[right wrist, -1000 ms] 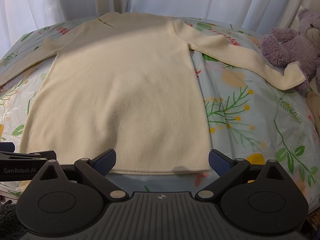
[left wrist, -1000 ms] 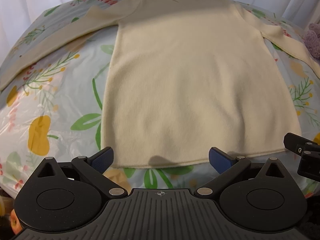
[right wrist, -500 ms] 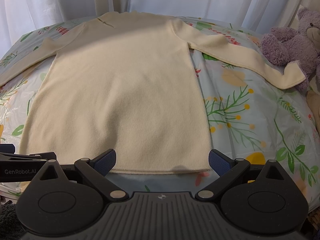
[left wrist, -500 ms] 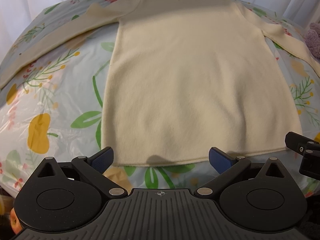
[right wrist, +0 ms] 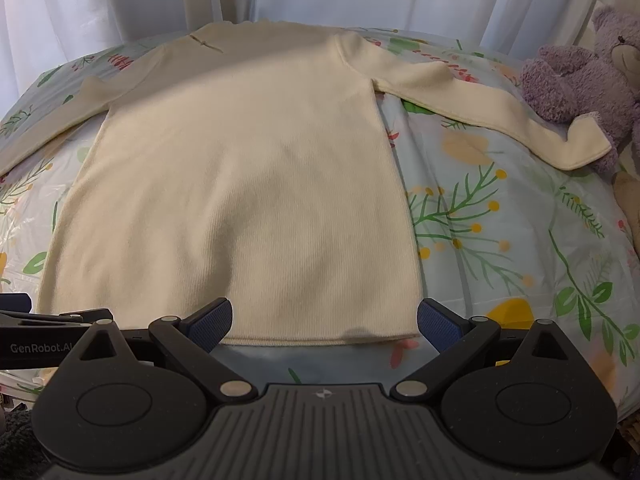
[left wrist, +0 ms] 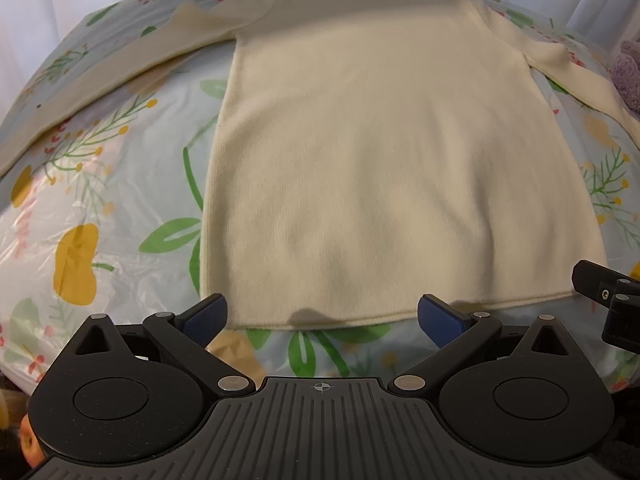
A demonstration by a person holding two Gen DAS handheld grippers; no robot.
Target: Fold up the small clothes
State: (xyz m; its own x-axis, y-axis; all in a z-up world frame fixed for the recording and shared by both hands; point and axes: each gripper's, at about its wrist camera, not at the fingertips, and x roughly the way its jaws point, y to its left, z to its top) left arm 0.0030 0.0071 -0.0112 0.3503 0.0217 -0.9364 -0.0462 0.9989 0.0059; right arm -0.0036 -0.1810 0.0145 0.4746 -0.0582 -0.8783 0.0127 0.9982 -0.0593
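Both grippers, left (left wrist: pixel 322 314) and right (right wrist: pixel 324 320), hover with jaws spread wide and empty just short of the hem (left wrist: pixel 360 320) of the cream sweater (left wrist: pixel 380 160). The sweater lies flat on the floral sheet (left wrist: pixel 120 200), sleeves out. Folding looks not yet begun; next, probably pinch the hem's two corners and carry them toward the collar.

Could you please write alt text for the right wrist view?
A cream sweater lies flat on a floral sheet, sleeves spread, hem nearest the open right gripper. A purple teddy bear sits by the right cuff.
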